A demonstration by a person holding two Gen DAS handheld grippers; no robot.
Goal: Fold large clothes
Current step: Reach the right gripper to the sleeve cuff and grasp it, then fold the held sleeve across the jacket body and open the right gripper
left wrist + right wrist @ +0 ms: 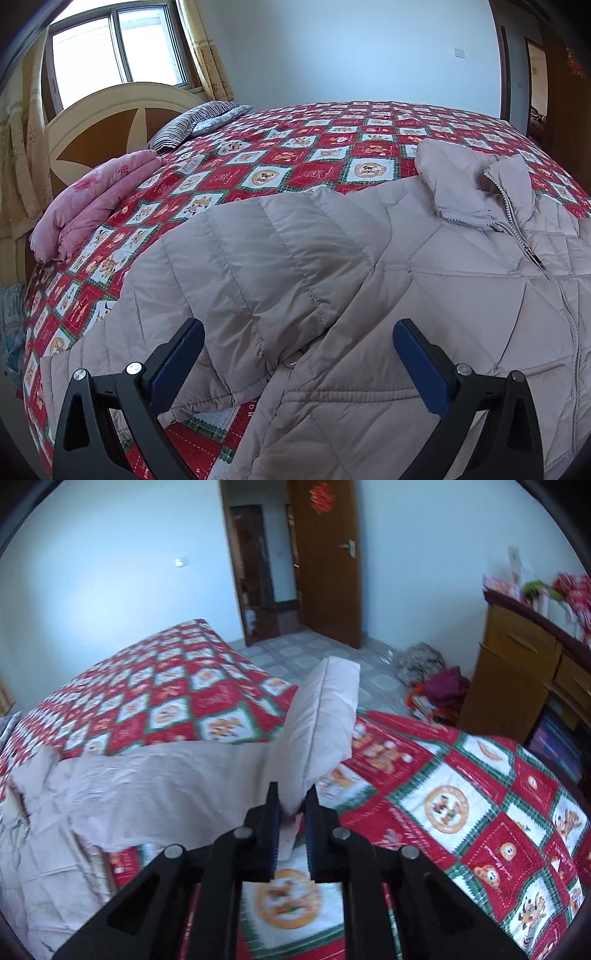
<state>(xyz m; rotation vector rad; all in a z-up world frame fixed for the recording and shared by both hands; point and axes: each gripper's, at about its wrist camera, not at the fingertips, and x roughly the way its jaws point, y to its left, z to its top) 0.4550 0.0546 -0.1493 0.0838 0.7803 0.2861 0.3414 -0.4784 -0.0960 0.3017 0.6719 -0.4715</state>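
A beige quilted puffer jacket point(388, 295) lies front up on the bed, zipped, its collar at the upper right. One sleeve point(258, 266) lies folded across its chest. My left gripper point(298, 334) is open and empty, just above that sleeve's cuff end. In the right wrist view my right gripper point(293, 799) is shut on the other sleeve's cuff point(317, 723), which stands lifted above the bed. That sleeve point(166, 775) trails left to the jacket body point(44, 867).
The bed has a red, white and green patterned cover point(303, 162) point(461, 805). A folded pink quilt point(92, 210) and striped pillow point(195, 123) lie by the headboard. A wooden dresser point(524, 672), floor clutter point(439, 690) and an open door point(325, 561) lie beyond the bed.
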